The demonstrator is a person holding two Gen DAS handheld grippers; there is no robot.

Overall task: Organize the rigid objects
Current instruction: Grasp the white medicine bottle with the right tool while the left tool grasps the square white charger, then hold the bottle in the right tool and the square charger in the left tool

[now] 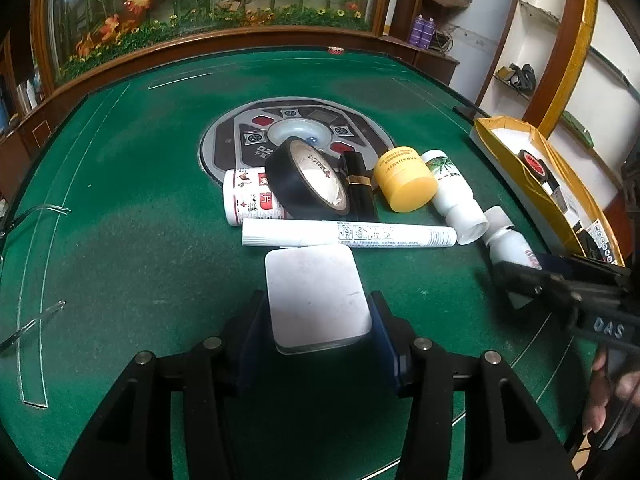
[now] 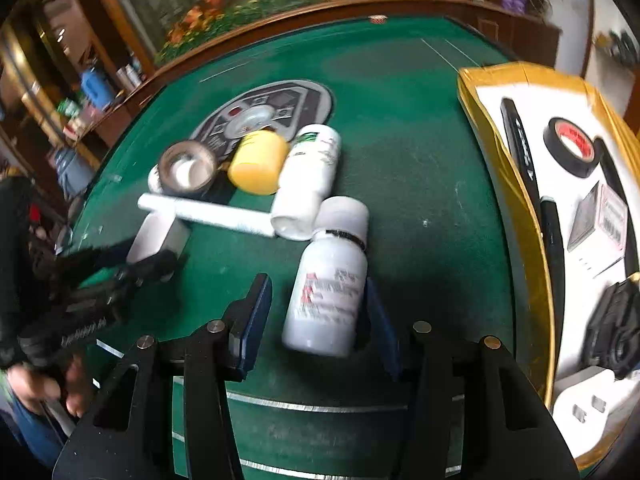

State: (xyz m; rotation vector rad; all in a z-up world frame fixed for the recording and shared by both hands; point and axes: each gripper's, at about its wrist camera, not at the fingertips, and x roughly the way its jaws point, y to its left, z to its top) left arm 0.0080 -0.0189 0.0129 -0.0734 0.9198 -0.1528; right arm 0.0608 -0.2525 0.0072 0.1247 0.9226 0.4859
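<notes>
A flat white box [image 1: 318,300] sits between my left gripper's [image 1: 318,336] pads, which touch both its sides. Behind it lie a white marker [image 1: 348,234], a black tape roll [image 1: 308,180], a yellow jar [image 1: 406,180], a black tube [image 1: 360,188] and white bottles [image 1: 456,196]. My right gripper [image 2: 318,320] straddles a small white bottle [image 2: 328,292] lying on the felt; its right pad is at the bottle's side, its left pad stands apart. The same bottle shows in the left wrist view [image 1: 510,240].
A gold-edged box [image 2: 516,208] at the right holds a tape roll [image 2: 572,152], black pens and small cartons. The green table [image 1: 120,200] has a round control panel [image 1: 296,128] at its centre and a wooden rim behind.
</notes>
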